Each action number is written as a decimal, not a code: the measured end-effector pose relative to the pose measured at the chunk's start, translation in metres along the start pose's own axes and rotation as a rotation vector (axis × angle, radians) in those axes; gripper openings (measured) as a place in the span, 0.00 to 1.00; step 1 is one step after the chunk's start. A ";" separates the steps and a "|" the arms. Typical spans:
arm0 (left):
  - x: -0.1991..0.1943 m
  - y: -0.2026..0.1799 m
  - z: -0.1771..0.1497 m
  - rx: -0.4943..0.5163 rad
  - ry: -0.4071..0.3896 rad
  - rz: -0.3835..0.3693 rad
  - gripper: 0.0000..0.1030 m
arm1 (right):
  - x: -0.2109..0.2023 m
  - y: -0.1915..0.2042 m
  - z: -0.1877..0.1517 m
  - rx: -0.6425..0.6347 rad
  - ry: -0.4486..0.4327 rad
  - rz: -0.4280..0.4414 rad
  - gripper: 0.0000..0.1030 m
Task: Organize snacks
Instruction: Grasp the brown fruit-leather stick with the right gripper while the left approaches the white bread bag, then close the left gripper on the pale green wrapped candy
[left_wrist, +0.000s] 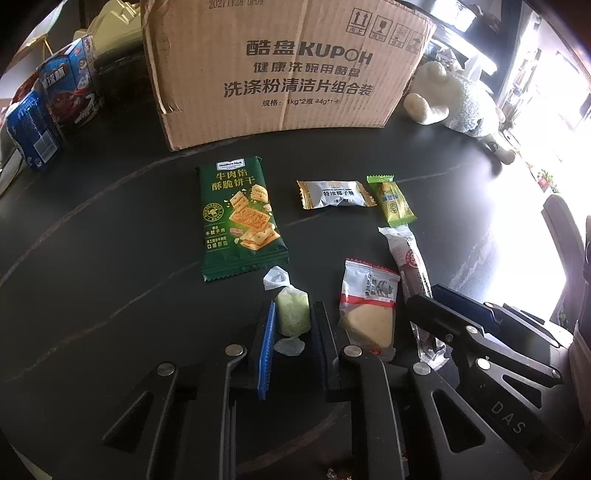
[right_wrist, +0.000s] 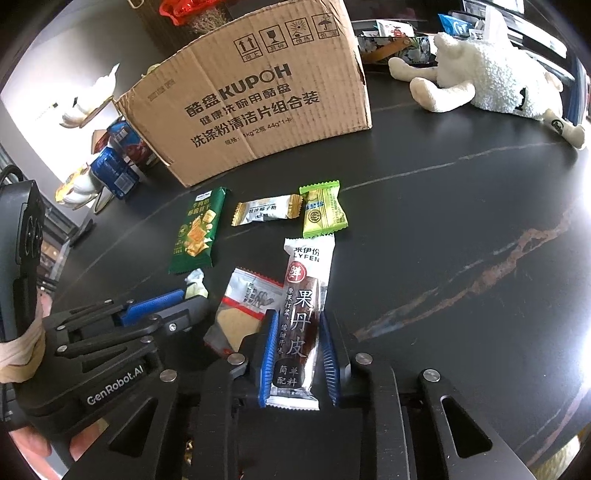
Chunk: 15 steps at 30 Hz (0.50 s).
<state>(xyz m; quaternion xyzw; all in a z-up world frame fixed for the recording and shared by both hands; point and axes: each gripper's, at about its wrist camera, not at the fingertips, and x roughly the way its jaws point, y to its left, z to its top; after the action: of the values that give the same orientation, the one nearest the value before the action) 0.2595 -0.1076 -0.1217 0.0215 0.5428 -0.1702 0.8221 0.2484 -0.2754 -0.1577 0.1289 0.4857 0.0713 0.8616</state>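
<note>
Six snacks lie on the dark worktop (left_wrist: 110, 240) in front of the cardboard box (left_wrist: 284, 70). Left gripper (left_wrist: 293, 328) has its fingers either side of the pale green twist-wrapped candy (left_wrist: 293, 312), which sits just below the green cracker pack (left_wrist: 240, 218); looks closed on it, though contact on the right pad is hard to confirm. Right gripper (right_wrist: 297, 354) fingers are clenched on the long fruit-leather bar (right_wrist: 301, 314), beside the cheese-wedge packet (right_wrist: 243, 314).
</note>
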 end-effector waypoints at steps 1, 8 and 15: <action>0.000 0.000 0.000 0.001 -0.001 -0.002 0.19 | 0.000 0.001 0.000 -0.001 -0.001 0.001 0.22; -0.010 -0.004 0.000 0.010 -0.025 -0.013 0.19 | -0.006 0.001 -0.001 0.009 -0.017 0.005 0.21; -0.027 -0.005 -0.002 0.015 -0.062 -0.024 0.19 | -0.016 0.004 -0.002 0.008 -0.043 0.005 0.20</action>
<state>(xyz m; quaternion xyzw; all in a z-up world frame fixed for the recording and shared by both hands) 0.2470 -0.1053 -0.0972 0.0157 0.5159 -0.1846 0.8364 0.2383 -0.2759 -0.1442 0.1347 0.4671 0.0686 0.8712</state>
